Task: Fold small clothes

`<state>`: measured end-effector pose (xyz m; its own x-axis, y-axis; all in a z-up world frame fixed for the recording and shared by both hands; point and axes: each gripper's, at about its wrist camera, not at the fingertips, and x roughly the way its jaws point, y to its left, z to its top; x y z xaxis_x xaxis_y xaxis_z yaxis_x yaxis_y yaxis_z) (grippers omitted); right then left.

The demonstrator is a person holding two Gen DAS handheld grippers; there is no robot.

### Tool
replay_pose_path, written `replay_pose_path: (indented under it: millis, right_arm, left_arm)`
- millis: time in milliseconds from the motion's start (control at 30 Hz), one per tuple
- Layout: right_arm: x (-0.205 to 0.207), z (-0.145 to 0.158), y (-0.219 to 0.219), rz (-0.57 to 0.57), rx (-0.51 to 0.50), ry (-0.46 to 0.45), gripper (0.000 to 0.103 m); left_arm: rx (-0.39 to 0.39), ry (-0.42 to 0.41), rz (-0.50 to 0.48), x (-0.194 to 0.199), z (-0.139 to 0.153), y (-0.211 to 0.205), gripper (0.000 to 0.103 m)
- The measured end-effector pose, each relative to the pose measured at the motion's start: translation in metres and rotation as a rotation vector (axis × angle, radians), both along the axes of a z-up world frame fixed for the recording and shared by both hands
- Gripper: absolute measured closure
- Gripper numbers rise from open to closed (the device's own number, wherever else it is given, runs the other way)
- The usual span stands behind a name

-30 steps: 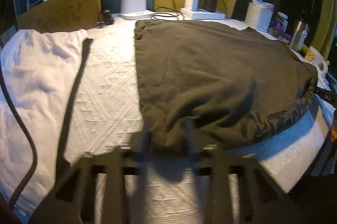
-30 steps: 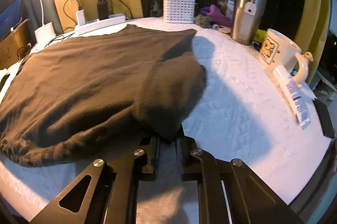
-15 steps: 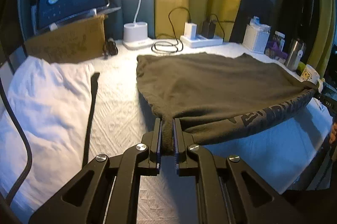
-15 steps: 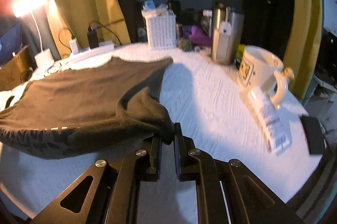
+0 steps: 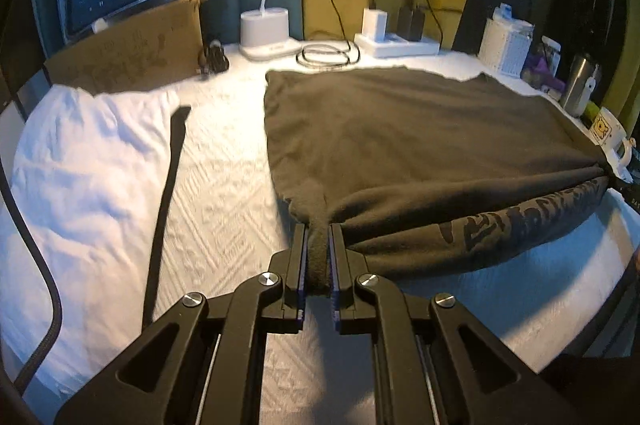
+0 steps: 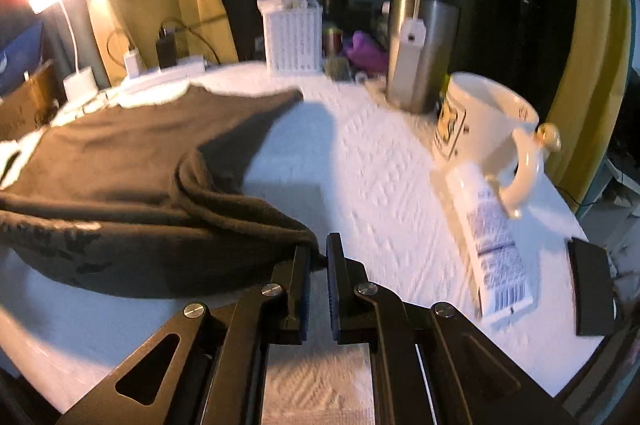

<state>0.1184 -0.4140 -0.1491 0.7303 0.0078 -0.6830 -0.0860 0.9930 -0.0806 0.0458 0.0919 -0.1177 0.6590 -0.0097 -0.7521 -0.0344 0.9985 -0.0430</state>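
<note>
White bedspread (image 5: 224, 209); dark shirt (image 5: 400, 145) hem now lifted.

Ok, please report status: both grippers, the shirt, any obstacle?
Left gripper and right gripper shut on dark shirt. Near edge lifted. Mug and tube close at right.

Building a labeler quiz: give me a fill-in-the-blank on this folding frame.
1. Both grippers are shut on the ___ garment.
2. The left gripper pinches its near ___ corner.
3. Left of it lies a ___ cloth.
4. The tube lies against the ___.

Missing: brown; left; white; mug
</note>
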Motion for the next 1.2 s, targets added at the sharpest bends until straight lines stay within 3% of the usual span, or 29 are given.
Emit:
replay_pose_path:
  millis: [167, 333, 433, 600, 733, 833, 867, 933, 967, 1000, 1100, 1200]
  right_arm:
    - [-0.012, 0.008, 0.001, -0.005, -0.017, -0.022, 0.096]
    - [-0.010, -0.010, -0.002, -0.004, -0.018, 0.044, 0.096]
    - [-0.015, -0.016, -0.002, -0.015, -0.029, 0.051, 0.096]
    - [-0.032, -0.016, -0.009, -0.062, -0.030, 0.081, 0.096]
    - [-0.045, -0.011, -0.014, -0.144, -0.088, 0.088, 0.096]
    - [-0.051, 0.003, -0.012, -0.147, -0.092, 0.058, 0.084]
    - [-0.052, 0.010, -0.006, -0.129, -0.093, 0.037, 0.078]
    - [-0.051, 0.022, 0.006, -0.103, -0.102, 0.020, 0.016]
    - [-0.050, 0.027, 0.013, -0.092, -0.105, 0.004, 0.009]
    - [-0.049, 0.035, 0.022, -0.066, -0.099, -0.035, 0.008]
    - [-0.035, 0.041, 0.042, -0.017, -0.095, -0.061, 0.008]
    - [-0.017, 0.039, 0.053, 0.000, -0.095, -0.064, 0.009]
  left_arm:
    - [-0.009, -0.001, -0.019, -0.010, 0.007, -0.001, 0.095]
    - [-0.030, 0.080, -0.015, -0.005, -0.024, 0.001, 0.095]
    - [-0.035, 0.093, -0.023, -0.010, -0.027, 0.001, 0.095]
    - [-0.025, 0.089, -0.053, -0.016, -0.023, 0.001, 0.095]
    - [-0.047, 0.110, -0.057, -0.015, -0.022, 0.006, 0.091]
    - [-0.064, 0.113, -0.059, -0.017, -0.014, 0.010, 0.089]
    - [-0.062, 0.108, -0.056, -0.018, -0.011, 0.011, 0.084]
    - [-0.057, 0.083, -0.047, -0.020, -0.003, 0.014, 0.068]
    - [-0.055, 0.058, -0.037, -0.021, 0.004, 0.016, 0.056]
    - [-0.062, 0.031, -0.028, -0.022, 0.011, 0.018, 0.049]
    - [-0.075, -0.019, -0.027, -0.022, 0.022, 0.022, 0.042]
    - [-0.073, -0.026, -0.019, -0.005, 0.022, 0.025, 0.041]
